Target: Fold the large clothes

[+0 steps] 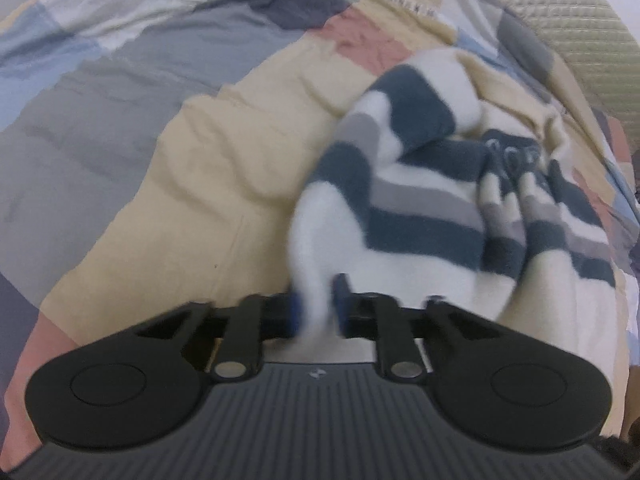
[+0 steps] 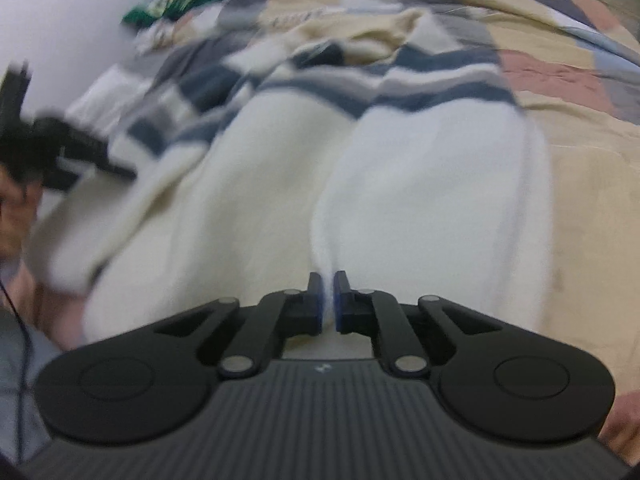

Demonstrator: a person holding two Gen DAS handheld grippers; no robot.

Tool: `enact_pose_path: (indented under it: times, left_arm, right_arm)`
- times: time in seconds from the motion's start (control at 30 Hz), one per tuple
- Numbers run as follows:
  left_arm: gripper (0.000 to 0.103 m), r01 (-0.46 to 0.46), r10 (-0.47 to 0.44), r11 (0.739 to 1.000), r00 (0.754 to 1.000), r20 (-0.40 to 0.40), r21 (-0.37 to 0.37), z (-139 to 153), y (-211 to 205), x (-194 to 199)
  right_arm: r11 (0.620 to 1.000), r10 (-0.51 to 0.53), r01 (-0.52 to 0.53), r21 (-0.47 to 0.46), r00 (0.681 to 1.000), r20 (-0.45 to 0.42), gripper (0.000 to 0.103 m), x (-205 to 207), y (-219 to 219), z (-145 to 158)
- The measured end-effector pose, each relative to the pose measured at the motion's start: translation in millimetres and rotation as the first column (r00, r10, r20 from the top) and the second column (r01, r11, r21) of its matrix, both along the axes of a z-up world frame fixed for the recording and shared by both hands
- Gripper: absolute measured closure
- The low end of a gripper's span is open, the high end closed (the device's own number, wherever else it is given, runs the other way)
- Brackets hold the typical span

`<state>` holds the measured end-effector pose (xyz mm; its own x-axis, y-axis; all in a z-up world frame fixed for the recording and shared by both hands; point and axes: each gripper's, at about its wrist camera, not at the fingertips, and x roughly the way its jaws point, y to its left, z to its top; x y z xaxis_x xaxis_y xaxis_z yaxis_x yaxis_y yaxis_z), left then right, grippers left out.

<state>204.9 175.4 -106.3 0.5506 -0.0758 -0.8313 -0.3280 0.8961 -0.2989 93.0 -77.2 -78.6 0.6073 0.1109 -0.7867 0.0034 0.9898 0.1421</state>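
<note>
No text, label or number could be read in either view. A small pale logo mark (image 1: 317, 373) stood on the ribbed grey body of the left gripper, and its like (image 2: 320, 369) on the right one, both too small to make out. A row of dark marks (image 1: 402, 2) ran along a seam of the quilt (image 1: 224, 168), too blurred to tell whether letters or stitching.
</note>
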Motion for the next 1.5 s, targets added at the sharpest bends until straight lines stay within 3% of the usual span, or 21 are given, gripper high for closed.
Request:
enact_pose_path:
  times: [0.13, 0.37, 0.5, 0.63, 0.8, 0.93, 1.0, 1.07, 1.2, 1.3, 1.4, 1.43, 1.47, 1.5]
  left_arm:
    - [0.095, -0.02, 0.02, 1.0, 0.997, 0.071, -0.004, 19.9, 12.3, -5.0]
    - [0.096, -0.113, 0.094, 0.99, 0.977, 0.191, 0.09, 85.0, 63.1, 12.3]
    - [0.096, -0.168, 0.118, 0.968, 0.96, 0.253, 0.189, 126.4, 90.3, 42.6]
    - [0.096, -0.217, 0.137, 0.934, 0.951, 0.276, 0.284, 145.8, 102.5, 81.0]
    - [0.096, -0.291, 0.182, 0.866, 0.941, 0.286, 0.406, 138.9, 121.2, 132.9]
    - [0.096, -0.337, 0.243, 0.826, 0.936, 0.254, 0.452, 104.4, 139.3, 170.7]
    - [0.096, -0.325, 0.252, 0.815, 0.944, 0.211, 0.48, 78.3, 146.0, 183.8]
    - [0.095, -0.311, 0.264, 0.814, 0.95, 0.164, 0.49, 51.0, 153.4, 195.3]
    - [0.095, -0.284, 0.275, 0.839, 0.957, 0.088, 0.465, 4.7, 170.6, 206.3]
    - [0.095, -0.274, 0.273, 0.856, 0.96, 0.067, 0.437, -9.5, 175.5, 209.7]
    - [0.091, -0.27, 0.263, 0.865, 0.962, 0.077, 0.424, -7.3, 174.2, 208.8]
    - [0.083, -0.27, 0.263, 0.869, 0.962, 0.075, 0.414, -3.6, 174.0, 207.5]
    - [0.066, -0.275, 0.266, 0.872, 0.961, 0.08, 0.404, 0.9, 170.2, 200.3]
    - [0.055, -0.28, 0.264, 0.876, 0.96, 0.095, 0.394, 8.2, 168.7, 195.7]
  right_arm:
    - [0.995, -0.087, 0.084, 0.044, 0.995, 0.056, 0.096, -6.6, -29.8, 27.4]
    - [0.978, -0.199, 0.206, -0.026, 0.965, 0.17, 0.096, 3.9, -131.5, 100.8]
    - [0.94, -0.301, 0.332, -0.085, 0.918, 0.257, 0.096, 21.7, -207.9, 140.9]
    - [0.882, -0.408, 0.457, -0.113, 0.862, 0.302, 0.096, 41.6, -280.2, 155.3]
    - [0.798, -0.533, 0.584, -0.148, 0.799, 0.278, 0.096, 73.9, -362.3, 131.7]
    - [0.74, -0.613, 0.654, -0.156, 0.751, 0.244, 0.096, 103.3, -409.8, 96.1]
    - [0.721, -0.622, 0.665, -0.195, 0.745, 0.241, 0.096, 116.3, -424.0, 73.0]
    - [0.706, -0.633, 0.669, -0.233, 0.744, 0.215, 0.096, 126.8, -435.6, 45.2]
    - [0.701, -0.641, 0.664, -0.259, 0.746, 0.178, 0.096, 132.1, -441.6, 1.5]
    - [0.706, -0.648, 0.661, -0.256, 0.748, 0.144, 0.095, 131.3, -444.4, -18.9]
    - [0.709, -0.647, 0.662, -0.243, 0.748, 0.149, 0.092, 130.7, -441.5, -18.5]
    - [0.709, -0.646, 0.662, -0.242, 0.748, 0.153, 0.087, 131.4, -440.3, -15.3]
    - [0.711, -0.644, 0.662, -0.237, 0.748, 0.158, 0.082, 130.1, -437.0, -10.9]
    - [0.718, -0.64, 0.66, -0.22, 0.751, 0.164, 0.064, 129.2, -434.4, -5.4]
